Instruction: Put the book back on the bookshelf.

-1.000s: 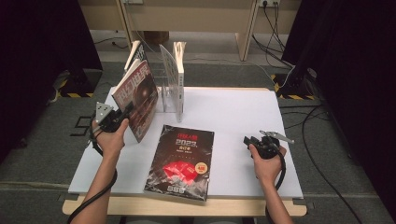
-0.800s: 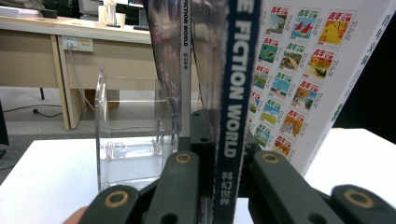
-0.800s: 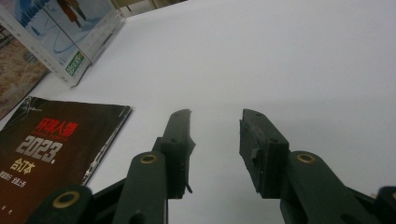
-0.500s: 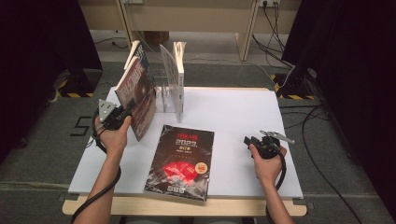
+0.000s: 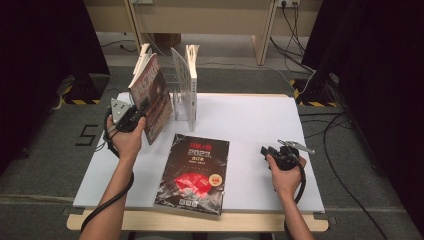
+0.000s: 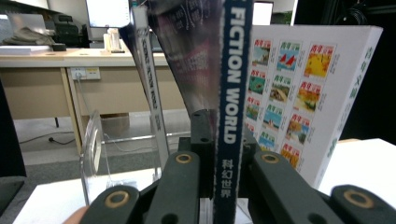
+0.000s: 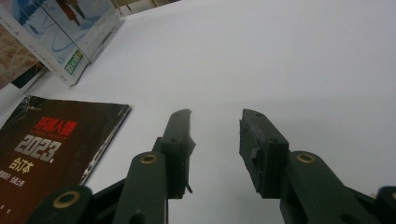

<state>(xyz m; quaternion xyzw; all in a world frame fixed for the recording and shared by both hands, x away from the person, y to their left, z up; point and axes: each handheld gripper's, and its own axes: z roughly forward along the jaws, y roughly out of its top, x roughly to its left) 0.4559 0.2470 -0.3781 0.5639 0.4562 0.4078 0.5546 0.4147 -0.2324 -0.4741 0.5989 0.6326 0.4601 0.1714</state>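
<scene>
A: What is the left gripper doing?

B: Its jaws are pinched on the spine of a magazine. In the left gripper view the dark blue spine reading "FICTION WORLD" stands upright between the two black jaws, and both press against it.

A: And where is that magazine relative to the clear book stand?

B: Just to the left of it in the high view, at the far left of the white table. It tilts, with its top leaning away from the stand's panel. Whether its lower edge touches the table I cannot tell.

A: What else is by the stand?

B: A thick white book stands upright on the stand's right side, touching it. In the left gripper view it shows a grid of small coloured pictures on its cover.

A: The right gripper?

B: Its jaws are spread with nothing between them. It sits low over bare table, well to the right of the stand and nearer the person.

A: Anything between the two hands?

B: A black book with red lettering and "2023" lies flat on the table, in front of the stand, towards the person. The right gripper view catches its corner to the left of the jaws.
</scene>
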